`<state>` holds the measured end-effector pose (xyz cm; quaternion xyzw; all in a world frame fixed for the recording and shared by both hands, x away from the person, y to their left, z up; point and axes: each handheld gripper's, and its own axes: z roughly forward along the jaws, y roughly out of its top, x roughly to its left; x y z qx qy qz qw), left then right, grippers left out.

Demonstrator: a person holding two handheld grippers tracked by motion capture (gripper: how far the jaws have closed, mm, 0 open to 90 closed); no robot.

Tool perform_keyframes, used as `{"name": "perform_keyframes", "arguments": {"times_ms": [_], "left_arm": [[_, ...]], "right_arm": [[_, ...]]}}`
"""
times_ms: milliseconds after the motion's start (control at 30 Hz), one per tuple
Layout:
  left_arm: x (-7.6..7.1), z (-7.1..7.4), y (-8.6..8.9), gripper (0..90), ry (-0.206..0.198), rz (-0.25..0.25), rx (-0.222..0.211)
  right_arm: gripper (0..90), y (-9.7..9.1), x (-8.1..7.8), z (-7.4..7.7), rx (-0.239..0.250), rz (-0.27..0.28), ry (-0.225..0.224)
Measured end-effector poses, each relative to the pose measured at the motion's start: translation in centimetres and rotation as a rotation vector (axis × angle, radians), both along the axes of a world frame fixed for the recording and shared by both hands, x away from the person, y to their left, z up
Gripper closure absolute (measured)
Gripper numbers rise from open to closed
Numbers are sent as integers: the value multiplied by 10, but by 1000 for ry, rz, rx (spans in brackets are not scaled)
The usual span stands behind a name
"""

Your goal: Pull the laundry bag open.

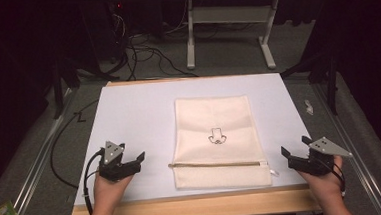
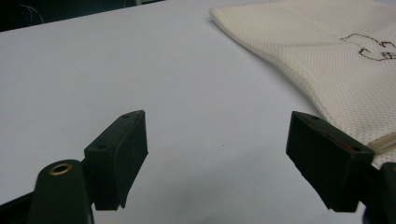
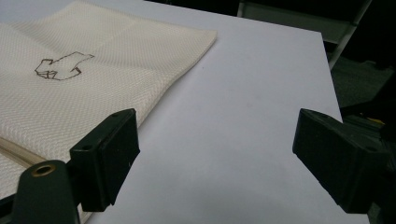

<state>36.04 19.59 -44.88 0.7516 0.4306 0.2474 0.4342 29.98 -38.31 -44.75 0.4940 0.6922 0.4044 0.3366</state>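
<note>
Both hands sit at the near table edge, each with a gripper. Left gripper jaws spread wide, nothing between them, over bare white sheet; cream zip pouch lies just beside its right jaw, apart from it. Right gripper also spread, empty; pouch edge just beside its left jaw. Pouch flat between the two grippers, small line drawing mid-cloth, zipper running across its near end. Cables on the floor beyond the table.
</note>
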Motion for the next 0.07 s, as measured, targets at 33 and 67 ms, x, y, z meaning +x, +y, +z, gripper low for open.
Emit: {"name": "perform_keyframes", "arguments": {"times_ms": [33,67], "left_arm": [[0,0,1,196,-3,2,1],[0,0,1,196,-5,7,-2]], "right_arm": [[149,-2,0,1,15,-12,-1],[149,-2,0,1,15,-12,-1]]}}
